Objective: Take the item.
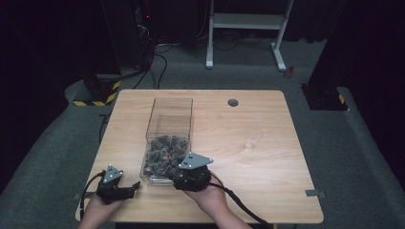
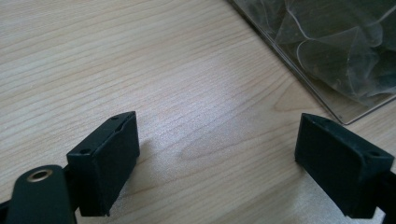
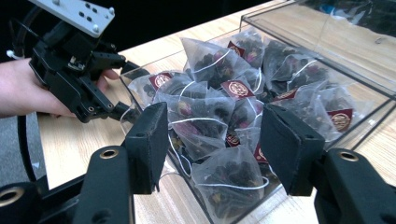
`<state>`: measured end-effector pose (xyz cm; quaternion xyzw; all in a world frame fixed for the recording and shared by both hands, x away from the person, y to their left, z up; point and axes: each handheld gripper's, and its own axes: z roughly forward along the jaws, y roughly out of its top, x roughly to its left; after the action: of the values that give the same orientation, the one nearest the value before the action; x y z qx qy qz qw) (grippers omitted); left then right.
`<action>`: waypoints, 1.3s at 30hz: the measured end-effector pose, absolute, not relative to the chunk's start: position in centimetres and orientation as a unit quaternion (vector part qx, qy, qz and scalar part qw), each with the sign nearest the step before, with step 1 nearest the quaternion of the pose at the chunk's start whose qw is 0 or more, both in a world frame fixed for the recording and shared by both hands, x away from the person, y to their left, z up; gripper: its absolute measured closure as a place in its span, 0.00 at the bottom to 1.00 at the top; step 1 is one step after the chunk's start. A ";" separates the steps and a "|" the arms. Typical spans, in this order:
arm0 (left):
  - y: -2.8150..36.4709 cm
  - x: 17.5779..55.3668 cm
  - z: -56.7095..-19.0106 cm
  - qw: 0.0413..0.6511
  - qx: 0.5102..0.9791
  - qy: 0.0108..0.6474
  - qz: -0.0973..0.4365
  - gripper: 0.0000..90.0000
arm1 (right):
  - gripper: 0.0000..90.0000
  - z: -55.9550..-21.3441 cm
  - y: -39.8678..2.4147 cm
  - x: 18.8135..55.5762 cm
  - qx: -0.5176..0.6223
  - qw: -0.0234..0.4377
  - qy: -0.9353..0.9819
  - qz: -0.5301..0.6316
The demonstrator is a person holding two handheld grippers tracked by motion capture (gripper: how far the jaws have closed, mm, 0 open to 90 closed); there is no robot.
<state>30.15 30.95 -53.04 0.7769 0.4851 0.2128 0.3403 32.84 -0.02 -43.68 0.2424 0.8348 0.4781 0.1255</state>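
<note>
A clear plastic box (image 1: pixel 170 110) stands on the wooden table (image 1: pixel 267 181), its near half piled with several mesh tea bags (image 1: pixel 162 155) bearing dark red tags. My right gripper (image 1: pixel 179 168) reaches over the box's near end. In the right gripper view its jaws (image 3: pixel 217 149) stand apart on either side of a tea bag (image 3: pixel 201 119) on top of the pile; I see no pad pressing on it. My left gripper (image 1: pixel 133 187) rests on the table left of the box's near corner, its jaws (image 2: pixel 217 163) wide open over bare wood. The box's corner (image 2: pixel 327 70) lies just ahead of it.
A small clear cup (image 1: pixel 252 140) stands on the table right of the box. A cable hole (image 1: pixel 233 102) sits near the far edge. The right gripper's cable (image 1: pixel 239 202) trails off the near edge. A white desk frame (image 1: pixel 246 21) stands on the floor beyond.
</note>
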 end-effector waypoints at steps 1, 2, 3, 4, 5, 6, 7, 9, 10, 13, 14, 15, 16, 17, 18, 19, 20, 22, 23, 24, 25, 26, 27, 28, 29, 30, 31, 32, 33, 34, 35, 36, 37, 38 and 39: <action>31.0 30.1 -53.0 0.340 0.777 0.485 0.213 0.16 | 0.48 -43.7 0.1 32.9 0.239 0.125 0.837 0.477; 31.0 30.1 -53.0 0.340 0.777 0.485 0.213 0.16 | 0.49 -43.8 0.2 32.9 0.238 0.124 0.838 0.476; 31.0 30.1 -53.0 0.340 0.777 0.485 0.213 0.16 | 0.49 -43.8 0.2 32.9 0.238 0.124 0.838 0.476; 31.0 30.1 -53.0 0.340 0.777 0.485 0.213 0.16 | 0.52 -43.8 0.5 32.9 0.236 0.124 0.838 0.476; 31.0 30.1 -53.0 0.341 0.777 0.485 0.213 0.16 | 0.54 -43.9 0.6 33.0 0.233 0.124 0.838 0.477; 31.0 30.1 -53.0 0.341 0.777 0.485 0.213 0.16 | 0.55 -43.9 0.7 33.1 0.232 0.124 0.839 0.476; 31.0 30.1 -53.0 0.341 0.777 0.485 0.213 0.16 | 0.55 -43.9 0.7 33.1 0.232 0.124 0.839 0.476; 31.0 30.1 -53.0 0.341 0.777 0.485 0.213 0.16 | 0.58 -44.0 1.0 33.2 0.231 0.123 0.843 0.470; 31.0 30.1 -53.0 0.341 0.777 0.484 0.212 0.16 | 0.60 -44.1 1.1 33.2 0.230 0.123 0.845 0.467; 31.0 30.1 -53.0 0.341 0.777 0.484 0.213 0.16 | 0.64 -44.4 1.4 33.3 0.229 0.123 0.851 0.456; 30.9 30.1 -53.1 0.342 0.777 0.485 0.211 0.16 | 0.65 -44.5 1.5 33.3 0.229 0.124 0.853 0.452; 31.0 30.1 -53.1 0.341 0.777 0.485 0.212 0.16 | 0.67 -44.6 1.5 33.4 0.230 0.124 0.855 0.449; 30.9 30.1 -53.1 0.342 0.777 0.485 0.211 0.16 | 0.69 -44.7 1.5 33.5 0.232 0.124 0.856 0.446; 30.9 30.1 -53.1 0.342 0.777 0.485 0.211 0.16 | 0.69 -44.7 1.5 33.5 0.232 0.124 0.856 0.446; 30.9 30.1 -53.1 0.342 0.777 0.485 0.211 0.16 | 0.72 -44.8 1.6 33.6 0.233 0.126 0.858 0.440; 30.9 30.1 -53.1 0.342 0.777 0.485 0.211 0.16 | 0.72 -44.8 1.6 33.6 0.233 0.126 0.858 0.440; 30.9 30.1 -53.1 0.342 0.777 0.485 0.211 0.16 | 0.74 -44.9 1.6 33.7 0.232 0.126 0.859 0.438; 30.9 30.1 -53.1 0.342 0.777 0.485 0.211 0.16 | 0.77 -45.0 1.6 33.8 0.234 0.123 0.860 0.436; 30.9 30.1 -53.1 0.342 0.777 0.485 0.211 0.16 | 0.80 -45.0 1.6 33.9 0.236 0.120 0.860 0.437; 30.9 30.1 -53.1 0.342 0.777 0.485 0.211 0.16 | 0.85 -45.1 1.6 33.9 0.236 0.116 0.859 0.439; 30.9 30.1 -53.1 0.342 0.777 0.485 0.211 0.16 | 0.85 -45.1 1.6 33.9 0.236 0.116 0.859 0.439; 30.9 30.1 -53.1 0.342 0.777 0.485 0.211 0.16 | 0.87 -45.2 1.6 33.9 0.236 0.114 0.859 0.439; 30.9 30.1 -53.1 0.342 0.777 0.485 0.211 0.16 | 0.91 -45.2 1.6 33.9 0.235 0.111 0.860 0.440; 30.9 30.1 -53.1 0.342 0.777 0.485 0.211 0.16 | 0.91 -45.2 1.6 33.9 0.235 0.111 0.860 0.440; 30.9 30.1 -53.1 0.342 0.777 0.485 0.211 0.16 | 0.96 -45.3 1.6 33.8 0.232 0.110 0.861 0.440; 30.9 30.1 -53.1 0.342 0.777 0.485 0.211 0.16 | 0.96 -45.3 1.6 33.8 0.232 0.110 0.861 0.440; 30.9 30.1 -53.1 0.342 0.777 0.485 0.211 0.16 | 1.00 -45.3 1.7 33.7 0.229 0.110 0.861 0.441; 30.9 30.1 -53.1 0.342 0.777 0.485 0.211 0.16 | 1.00 -45.3 1.7 33.7 0.228 0.110 0.861 0.442; 30.9 30.1 -53.1 0.342 0.777 0.485 0.211 0.16 | 1.00 -45.3 1.7 33.7 0.228 0.110 0.861 0.442; 30.9 30.1 -53.1 0.342 0.777 0.485 0.211 0.16 | 1.00 -45.3 1.6 33.7 0.229 0.108 0.859 0.446; 30.9 30.1 -53.1 0.342 0.777 0.485 0.211 0.16 | 1.00 -45.3 1.6 33.7 0.229 0.108 0.859 0.446; 30.9 30.1 -53.1 0.342 0.777 0.485 0.211 0.16 | 1.00 -45.2 1.6 33.6 0.229 0.109 0.858 0.447; 30.9 30.1 -53.1 0.342 0.777 0.485 0.211 0.16 | 1.00 -45.2 1.5 33.6 0.230 0.110 0.857 0.449; 30.9 30.1 -53.1 0.342 0.777 0.485 0.211 0.16 | 1.00 -45.0 1.3 33.6 0.229 0.111 0.853 0.455; 30.9 30.1 -53.1 0.342 0.777 0.485 0.211 0.16 | 1.00 -45.0 1.3 33.6 0.229 0.111 0.853 0.455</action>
<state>30.12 30.94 -53.05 0.7768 0.4851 0.2109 0.3419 33.56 1.33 -45.01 0.2293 0.8533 0.4549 0.1110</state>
